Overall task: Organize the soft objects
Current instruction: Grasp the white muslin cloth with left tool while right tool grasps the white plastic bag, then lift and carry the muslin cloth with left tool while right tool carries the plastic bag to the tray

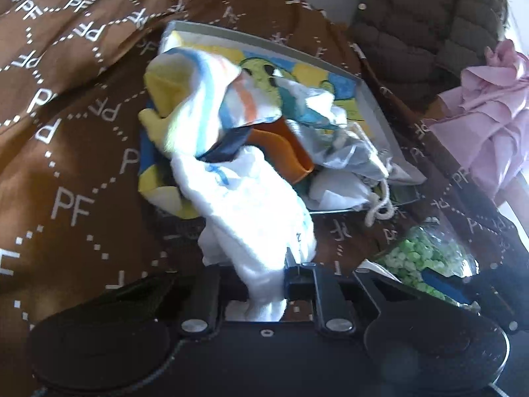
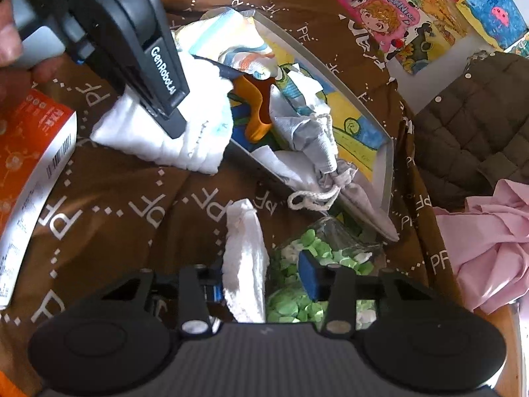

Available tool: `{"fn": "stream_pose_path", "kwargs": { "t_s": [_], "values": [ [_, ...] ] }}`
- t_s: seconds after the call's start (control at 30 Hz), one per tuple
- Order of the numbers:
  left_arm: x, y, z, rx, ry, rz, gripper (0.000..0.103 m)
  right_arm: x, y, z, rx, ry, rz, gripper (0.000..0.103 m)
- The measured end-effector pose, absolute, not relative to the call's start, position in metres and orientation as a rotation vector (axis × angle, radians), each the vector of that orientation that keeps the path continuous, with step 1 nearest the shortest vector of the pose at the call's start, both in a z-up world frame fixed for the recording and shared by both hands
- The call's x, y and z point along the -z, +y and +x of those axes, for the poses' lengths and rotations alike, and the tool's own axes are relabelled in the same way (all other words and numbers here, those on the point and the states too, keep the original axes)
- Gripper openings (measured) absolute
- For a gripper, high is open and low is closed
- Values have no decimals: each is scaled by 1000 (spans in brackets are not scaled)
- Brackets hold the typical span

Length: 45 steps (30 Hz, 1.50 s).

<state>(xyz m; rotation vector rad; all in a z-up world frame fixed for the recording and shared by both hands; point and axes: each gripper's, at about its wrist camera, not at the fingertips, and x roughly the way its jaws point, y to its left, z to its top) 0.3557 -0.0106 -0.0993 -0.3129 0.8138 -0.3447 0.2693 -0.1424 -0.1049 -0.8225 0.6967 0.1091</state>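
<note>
Since everything in play is floppy fabric, nothing looks heavy or breakable, but it'll sag and trail wherever it isn't pinched. The left gripper [image 1: 264, 276] is clamped on a white cloth [image 1: 251, 205], a puffy folded thing that hangs half over the near edge of the shallow tray [image 1: 373, 99], with its far end on the pile inside. That pile is a striped cloth [image 1: 211, 99], something orange [image 1: 281, 149] and a grey drawstring bag [image 2: 314, 145] whose cord loops out over the rim onto the brown PF-print blanket [image 1: 66, 132].

The right gripper [image 2: 261, 283] has a small white crumpled cloth [image 2: 244, 258] standing between its fingers; the jaws look spread with a gap on one side, so I'd say it isn't squeezing yet, though the left finger may be touching. That piece sits just in front of the tray, beside a clear bag of green bits [image 2: 307, 251].

My take: grab thin stuff like this at a bunched fold, not a loose corner, or it slips out. A pink garment [image 2: 489, 248] waits off to the right.
</note>
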Motion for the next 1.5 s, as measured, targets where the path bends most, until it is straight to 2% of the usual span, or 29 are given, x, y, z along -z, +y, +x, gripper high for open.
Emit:
{"fn": "stream_pose_path", "kwargs": {
  "t_s": [0.07,0.13,0.17,0.33,0.43,0.6,0.77,1.17,1.5],
  "values": [
    [101,-12,356,357,812,-310,20,105,-142,269,-112,701,-827,45],
    [104,-13,357,369,826,-311,28,107,-142,270,-118,709,-831,45],
    [105,-14,358,366,837,-310,29,108,-142,270,-118,712,-836,45],
    [107,-14,359,335,853,-288,28,110,-140,268,-103,694,-865,45],
    [105,-14,358,326,846,-273,22,110,-141,268,-100,693,-860,44],
    [100,-19,355,331,829,-243,18,109,-143,266,-106,684,-860,19],
    [95,-24,350,333,801,-207,15,107,-142,264,-115,668,-853,13],
    [63,-34,322,253,703,-163,12,65,-153,247,-53,503,-760,12],
    [28,-44,298,292,515,-147,12,27,-175,241,17,296,-606,12]
  ]
}}
